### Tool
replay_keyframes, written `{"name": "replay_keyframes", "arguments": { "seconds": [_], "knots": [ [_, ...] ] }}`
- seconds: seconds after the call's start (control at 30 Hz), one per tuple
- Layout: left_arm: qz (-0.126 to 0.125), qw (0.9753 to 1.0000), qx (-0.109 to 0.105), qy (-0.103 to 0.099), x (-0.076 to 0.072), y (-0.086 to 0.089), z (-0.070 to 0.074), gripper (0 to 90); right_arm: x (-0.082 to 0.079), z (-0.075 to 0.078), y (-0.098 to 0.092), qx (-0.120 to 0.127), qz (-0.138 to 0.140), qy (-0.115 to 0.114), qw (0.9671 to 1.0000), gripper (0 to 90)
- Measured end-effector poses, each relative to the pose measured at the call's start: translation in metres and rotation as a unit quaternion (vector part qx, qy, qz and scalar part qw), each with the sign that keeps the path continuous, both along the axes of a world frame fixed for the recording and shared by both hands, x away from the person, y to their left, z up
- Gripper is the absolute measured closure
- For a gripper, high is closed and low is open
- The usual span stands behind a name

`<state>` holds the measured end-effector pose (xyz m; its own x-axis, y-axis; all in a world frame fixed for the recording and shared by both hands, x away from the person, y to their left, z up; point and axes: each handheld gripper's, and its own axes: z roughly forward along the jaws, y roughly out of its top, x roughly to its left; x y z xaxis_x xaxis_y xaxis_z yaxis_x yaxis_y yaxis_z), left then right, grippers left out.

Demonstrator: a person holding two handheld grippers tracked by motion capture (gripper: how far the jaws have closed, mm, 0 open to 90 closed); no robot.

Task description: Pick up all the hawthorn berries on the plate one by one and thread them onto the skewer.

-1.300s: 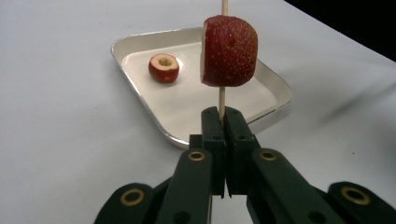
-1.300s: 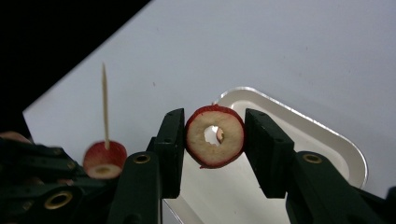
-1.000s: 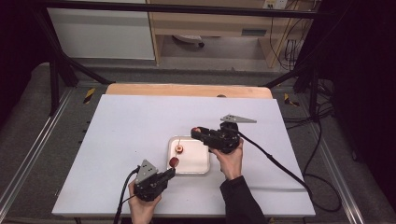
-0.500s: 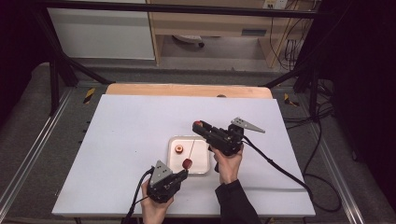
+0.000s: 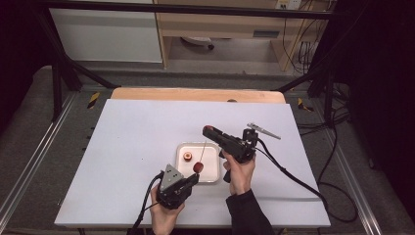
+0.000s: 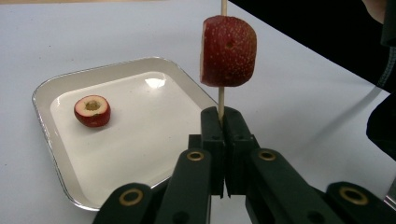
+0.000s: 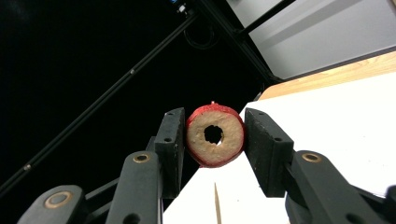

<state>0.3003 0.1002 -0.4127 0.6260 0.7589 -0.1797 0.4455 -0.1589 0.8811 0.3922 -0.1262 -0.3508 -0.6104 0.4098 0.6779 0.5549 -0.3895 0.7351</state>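
1. While the left gripper [image 6: 223, 140] pinches a thin stick [image 6: 221, 105] shut in its fingers, the stick stands straight up with one fruit piece [image 6: 228, 51] on it.
2. The right gripper [image 7: 215, 144] squeezes a red ring of fruit [image 7: 215, 135]; its hole sits above the stick tip [image 7: 215, 189].
3. Another fruit half [image 6: 92, 110] lies on the tray [image 6: 46, 86], off to the side on the tabletop [image 5: 132, 132].

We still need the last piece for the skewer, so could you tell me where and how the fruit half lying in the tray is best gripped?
Grip the fruit half across its rounded red sides, coming from above. It lies cut face up, apart from the tray rim, so the jaws likely have room either side and its pitted centre stays free for the skewer.
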Motion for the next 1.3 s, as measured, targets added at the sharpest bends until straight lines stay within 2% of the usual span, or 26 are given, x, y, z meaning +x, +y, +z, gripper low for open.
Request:
{"name": "replay_keyframes", "arguments": {
  "seconds": [0.23,0.63,1.07,1.2,1.3],
  "knots": [
    [-0.001,1.0000,-0.008,-0.001,0.000,-0.003,0.003,88.7,-0.001,0.001,-0.001,0.002,-0.002,-0.003,1.0000,60.1],
    [-0.002,0.9999,-0.012,0.008,0.001,-0.004,0.004,88.7,-0.002,-0.004,0.001,-0.041,-0.006,-0.044,0.9982,60.2],
    [-0.002,0.9999,-0.012,0.013,0.002,-0.003,0.004,88.7,-0.002,-0.006,0.001,-0.055,-0.002,-0.054,0.9971,60.2],
    [-0.004,0.9996,-0.016,0.025,0.004,-0.003,0.003,88.7,-0.002,-0.009,0.003,-0.065,0.004,-0.060,0.9961,60.1],
    [-0.010,0.9986,-0.027,0.044,0.004,-0.005,0.001,88.7,-0.003,-0.010,0.003,-0.085,0.011,-0.076,0.9934,60.1]
  ]
}}
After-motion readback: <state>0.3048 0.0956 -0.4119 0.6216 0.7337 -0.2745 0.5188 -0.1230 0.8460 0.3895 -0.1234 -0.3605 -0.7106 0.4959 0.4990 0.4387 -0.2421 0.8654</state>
